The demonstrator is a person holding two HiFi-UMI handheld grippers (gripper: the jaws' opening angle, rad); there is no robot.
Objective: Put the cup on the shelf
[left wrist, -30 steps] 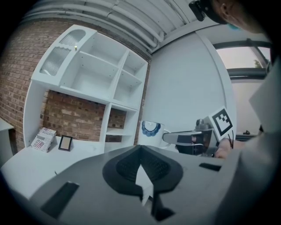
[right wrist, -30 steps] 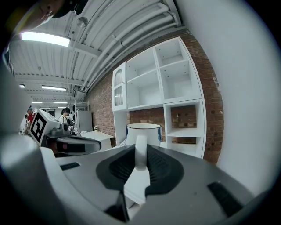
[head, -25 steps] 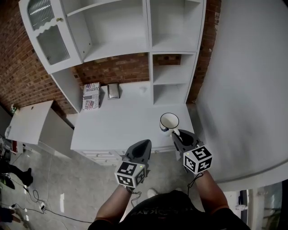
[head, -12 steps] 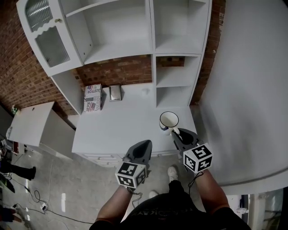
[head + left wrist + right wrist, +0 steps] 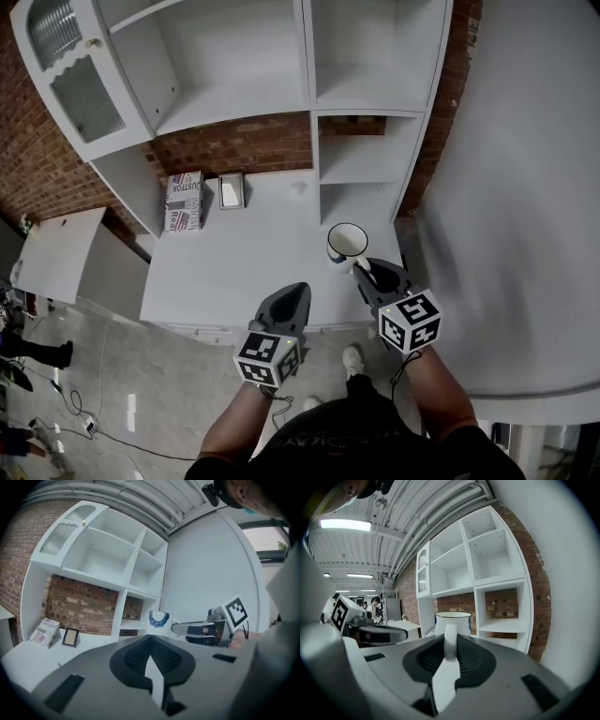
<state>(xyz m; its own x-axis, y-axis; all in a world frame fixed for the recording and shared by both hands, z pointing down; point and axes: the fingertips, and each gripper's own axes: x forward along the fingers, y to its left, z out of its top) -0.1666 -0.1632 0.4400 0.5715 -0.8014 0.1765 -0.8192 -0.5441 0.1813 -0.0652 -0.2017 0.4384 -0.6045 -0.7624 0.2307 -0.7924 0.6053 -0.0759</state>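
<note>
Pinching the cup (image 5: 347, 242) handle (image 5: 450, 641) between right gripper (image 5: 362, 273) fingers (image 5: 474, 657).

The cup (image 5: 348, 242) looks glossy (enamel-like), shelf (image 5: 370, 98) matt-painted, brick wall (image 5: 234, 145) rough.

Ceiling strip lights (image 5: 345, 524) give bright, even light; edges warp.

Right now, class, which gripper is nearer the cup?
Right. The right gripper holds the cup by its handle, jaws shut on it; the left gripper is off to the cup's left, not touching.
</note>
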